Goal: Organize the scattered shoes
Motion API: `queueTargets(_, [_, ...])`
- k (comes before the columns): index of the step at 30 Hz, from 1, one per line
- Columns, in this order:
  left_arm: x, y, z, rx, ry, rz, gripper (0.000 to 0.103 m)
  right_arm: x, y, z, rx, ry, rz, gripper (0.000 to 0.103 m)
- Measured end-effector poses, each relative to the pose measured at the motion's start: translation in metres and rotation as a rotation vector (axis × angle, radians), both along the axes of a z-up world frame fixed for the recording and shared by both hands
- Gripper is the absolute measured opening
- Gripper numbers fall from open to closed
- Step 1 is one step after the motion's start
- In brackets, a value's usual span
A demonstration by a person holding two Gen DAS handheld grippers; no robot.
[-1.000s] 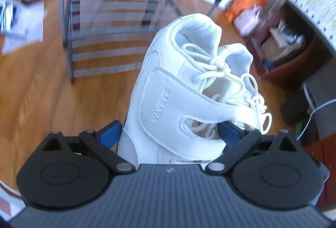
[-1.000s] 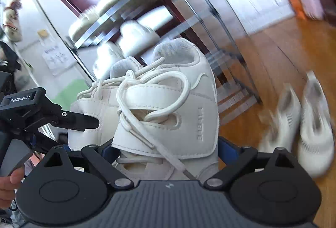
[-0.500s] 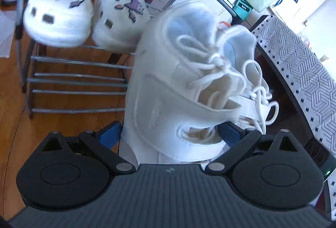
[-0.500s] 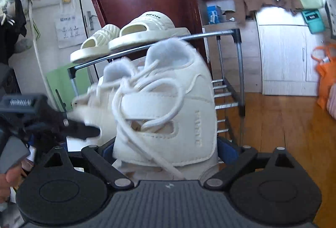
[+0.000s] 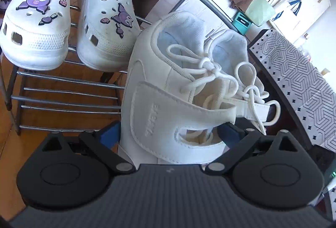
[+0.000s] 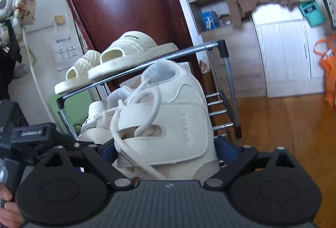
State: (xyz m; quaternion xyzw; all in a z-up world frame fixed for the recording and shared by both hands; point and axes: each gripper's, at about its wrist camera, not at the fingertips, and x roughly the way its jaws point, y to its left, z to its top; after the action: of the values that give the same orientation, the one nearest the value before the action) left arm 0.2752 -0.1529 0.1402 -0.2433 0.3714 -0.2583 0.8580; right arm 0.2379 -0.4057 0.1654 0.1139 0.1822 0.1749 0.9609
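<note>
So we've got one white sneaker in each gripper. The left gripper [image 5: 170, 135] is clamped on the left sneaker [image 5: 168, 89] and the right gripper [image 6: 166, 150] is squeezing the right sneaker [image 6: 168, 114], laces dangling everywhere. A second ago we were out over the open floor looking at the shoe rack [image 5: 69, 91] from a distance; now both sneakers are up at the rack, heels pointing in at the middle shelf. They sit just beside the white clogs [image 5: 73, 17] and under the top rail where the cream slides [image 6: 117, 59] are parked. Basically the carry is done, we reckon. What's left is pushing the pair onto that shelf and letting go. Watch those loose laces, they could snag on the bars.
</note>
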Motion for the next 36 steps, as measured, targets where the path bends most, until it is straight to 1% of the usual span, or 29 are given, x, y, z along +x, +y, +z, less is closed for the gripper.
queueTargets(2, [0.002, -0.001, 0.001, -0.017, -0.008, 0.015, 0.097, 0.001, -0.002, 0.0, 0.011, -0.007, -0.004, 0.095])
queueTargets(4, [0.0, 0.0, 0.002, -0.025, -0.011, 0.021, 0.098, 0.011, -0.014, 0.0, 0.08, 0.01, 0.014, 0.095])
queueTargets(5, [0.0, 0.001, 0.003, -0.029, -0.01, 0.023, 0.098, 0.013, -0.017, 0.0, 0.092, 0.011, 0.019, 0.095])
queueTargets(9, [-0.006, 0.005, 0.003, -0.03, -0.009, 0.03, 0.098, 0.008, -0.016, -0.001, 0.109, -0.01, 0.026, 0.095])
queueTargets(11, [-0.009, 0.006, 0.003, -0.022, -0.018, 0.033, 0.098, 0.004, -0.018, -0.005, 0.137, -0.021, 0.029, 0.095])
queueTargets(12, [-0.016, 0.007, 0.004, -0.006, -0.041, 0.029, 0.098, 0.003, -0.018, -0.006, 0.147, -0.023, 0.03, 0.095])
queueTargets(14, [-0.027, 0.007, 0.005, 0.019, -0.073, 0.024, 0.098, -0.01, -0.025, -0.016, 0.22, -0.037, 0.037, 0.095])
queueTargets(16, [-0.033, 0.003, 0.007, 0.065, -0.108, 0.027, 0.098, -0.023, -0.027, -0.024, 0.26, -0.049, 0.028, 0.095])
queueTargets(17, [-0.036, 0.001, 0.008, 0.089, -0.126, 0.029, 0.097, -0.032, -0.029, -0.034, 0.303, -0.048, 0.013, 0.095])
queueTargets(19, [-0.034, -0.002, 0.008, 0.109, -0.129, 0.04, 0.098, -0.033, -0.03, -0.039, 0.313, -0.034, 0.016, 0.095])
queueTargets(20, [-0.03, -0.003, 0.008, 0.115, -0.127, 0.049, 0.098, -0.031, -0.034, -0.042, 0.339, -0.037, 0.021, 0.095])
queueTargets(24, [-0.02, -0.006, 0.005, 0.092, -0.119, 0.039, 0.098, -0.024, -0.041, -0.042, 0.361, -0.073, 0.025, 0.095])
queueTargets(26, [-0.014, -0.012, 0.007, 0.099, -0.111, 0.045, 0.098, -0.013, -0.045, -0.037, 0.335, -0.086, 0.019, 0.095])
queueTargets(27, [-0.012, -0.015, 0.008, 0.103, -0.107, 0.048, 0.098, -0.009, -0.045, -0.036, 0.339, -0.085, 0.017, 0.095])
queueTargets(30, [-0.003, -0.026, 0.017, 0.118, -0.127, 0.078, 0.098, 0.011, -0.052, -0.029, 0.362, -0.103, 0.02, 0.095])
queueTargets(32, [0.0, -0.026, 0.025, 0.087, -0.153, 0.089, 0.098, 0.031, -0.052, -0.018, 0.348, -0.111, 0.028, 0.095])
queueTargets(33, [0.001, -0.027, 0.029, 0.071, -0.167, 0.077, 0.098, 0.035, -0.052, -0.016, 0.348, -0.11, 0.031, 0.095])
queueTargets(34, [0.004, -0.031, 0.042, -0.002, -0.2, 0.018, 0.088, 0.045, -0.05, -0.011, 0.356, -0.105, 0.055, 0.094])
queueTargets(35, [0.006, -0.035, 0.049, -0.013, -0.198, 0.013, 0.085, 0.056, -0.049, -0.006, 0.364, -0.099, 0.079, 0.091])
queueTargets(36, [0.009, -0.039, 0.054, 0.015, -0.203, 0.042, 0.081, 0.062, -0.046, -0.004, 0.373, -0.1, 0.092, 0.068])
